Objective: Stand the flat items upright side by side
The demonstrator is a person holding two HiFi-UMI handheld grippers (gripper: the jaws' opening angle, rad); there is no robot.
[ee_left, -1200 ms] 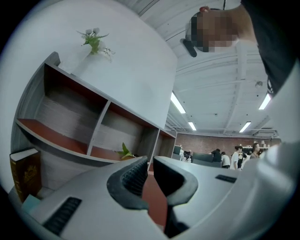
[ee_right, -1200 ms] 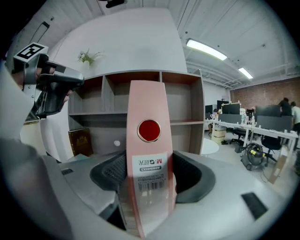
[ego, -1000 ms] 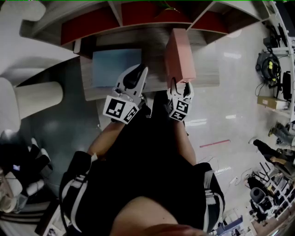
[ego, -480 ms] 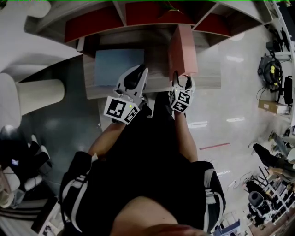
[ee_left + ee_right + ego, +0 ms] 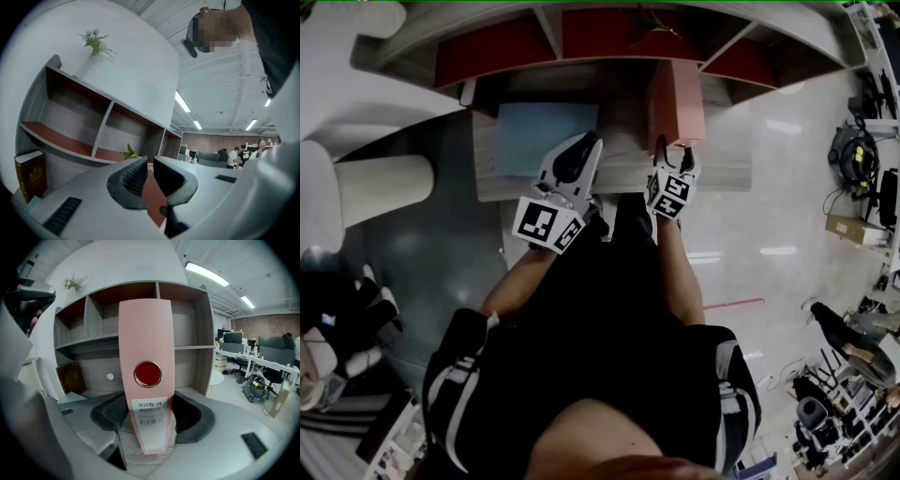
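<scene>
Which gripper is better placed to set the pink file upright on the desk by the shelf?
Right. The right gripper is clamped on the pink file, which stands upright facing the shelf. The left gripper is shut on nothing, near the blue folder lying flat.

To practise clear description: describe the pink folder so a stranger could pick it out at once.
Find the wooden shelf unit with open compartments. Over its lowest ledge, the right hand-held gripper holds the pink folder upright. It alone is pink with a round red disc on its spine; the brown book stands at the left, the blue sheet lies flat.
</scene>
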